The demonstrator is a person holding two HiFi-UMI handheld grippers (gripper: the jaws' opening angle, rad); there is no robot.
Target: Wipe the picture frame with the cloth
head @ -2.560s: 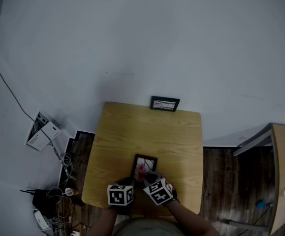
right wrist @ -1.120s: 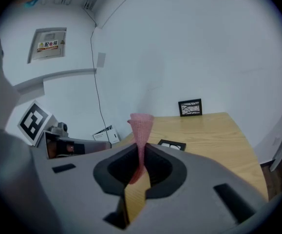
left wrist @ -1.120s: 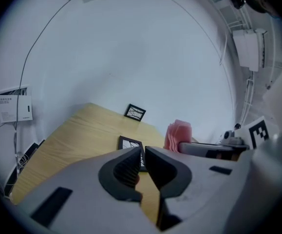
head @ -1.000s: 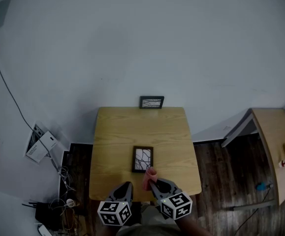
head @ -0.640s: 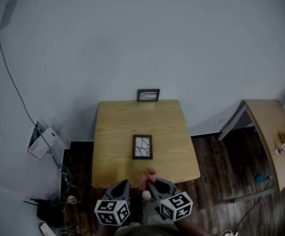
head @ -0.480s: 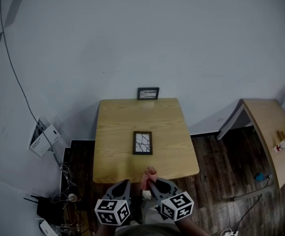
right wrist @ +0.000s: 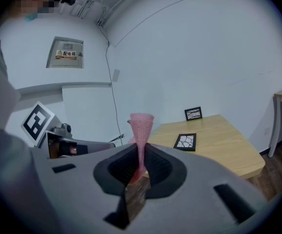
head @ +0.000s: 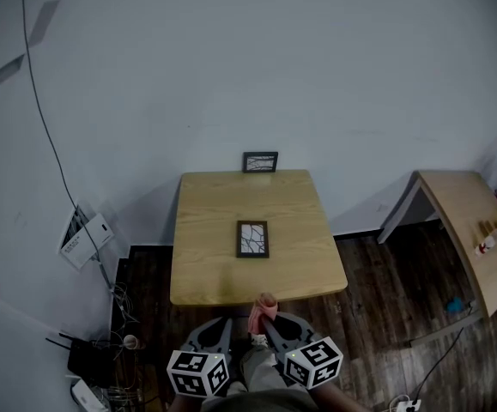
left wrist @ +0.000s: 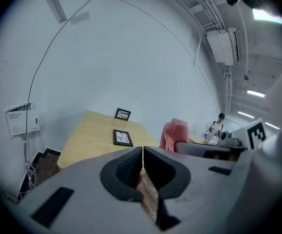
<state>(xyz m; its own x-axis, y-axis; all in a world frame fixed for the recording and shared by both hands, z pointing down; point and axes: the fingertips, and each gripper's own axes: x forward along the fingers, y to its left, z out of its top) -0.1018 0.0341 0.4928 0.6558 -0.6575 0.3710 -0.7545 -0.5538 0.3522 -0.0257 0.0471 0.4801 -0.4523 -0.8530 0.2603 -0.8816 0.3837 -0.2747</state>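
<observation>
Currently the right gripper (right wrist: 141,165) pinches the pink cloth (right wrist: 141,126) in its fingers — left gripper (left wrist: 143,156) fingers together, empty.

Wooden table (head: 205,256) by the wall, side table (head: 463,213) apart.

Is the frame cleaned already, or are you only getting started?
Wiping looks finished: moments ago the cloth was on the picture frame, which now lies untouched on the table. In hand: the right gripper, shut on the cloth, has pulled back off the table; the left gripper is shut and empty. Left: probably just putting the cloth down.
</observation>
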